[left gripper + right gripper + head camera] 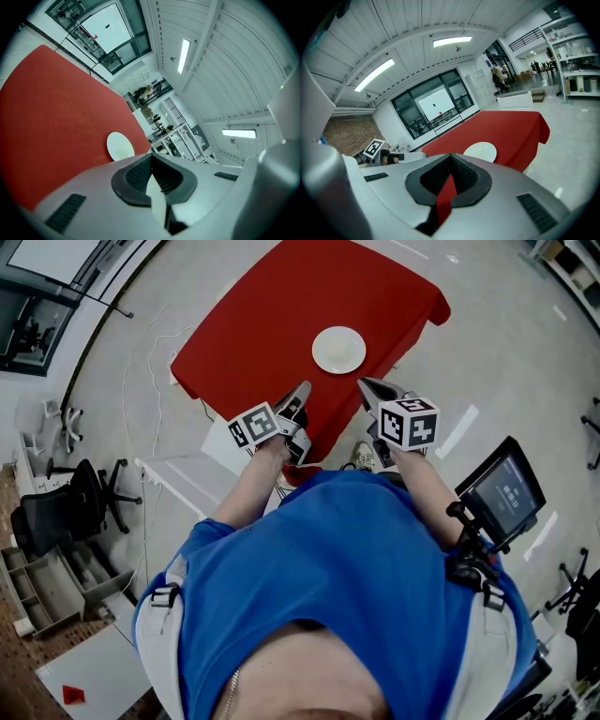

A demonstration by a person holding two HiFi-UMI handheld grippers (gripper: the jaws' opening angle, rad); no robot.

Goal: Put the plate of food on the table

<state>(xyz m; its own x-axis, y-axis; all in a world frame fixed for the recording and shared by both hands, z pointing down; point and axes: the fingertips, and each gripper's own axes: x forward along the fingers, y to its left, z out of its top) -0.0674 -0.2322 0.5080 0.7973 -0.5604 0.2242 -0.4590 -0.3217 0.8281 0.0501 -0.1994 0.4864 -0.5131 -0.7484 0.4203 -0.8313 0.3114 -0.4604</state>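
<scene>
Logging from the head view: one round white plate [338, 350], smooth, contents too faint for me to tell, resting mid-way on the red-clothed worktop [272, 324]. Pale glossy floor [506, 324] lies all around. The left hand-held gripper [302, 388] and right hand-held gripper [366, 383] hang near the worktop's near edge, apart from the plate.

Left gripper view: ribbed black pads [138, 173] pressed together, nothing between. The plate lies beyond on the red surface, under a ribbed white ceiling [225, 70] with light strips [183, 55].

Right gripper view: jaws likewise closed on nothing, plate ahead, large windows [436, 105] behind the worktop.
</scene>
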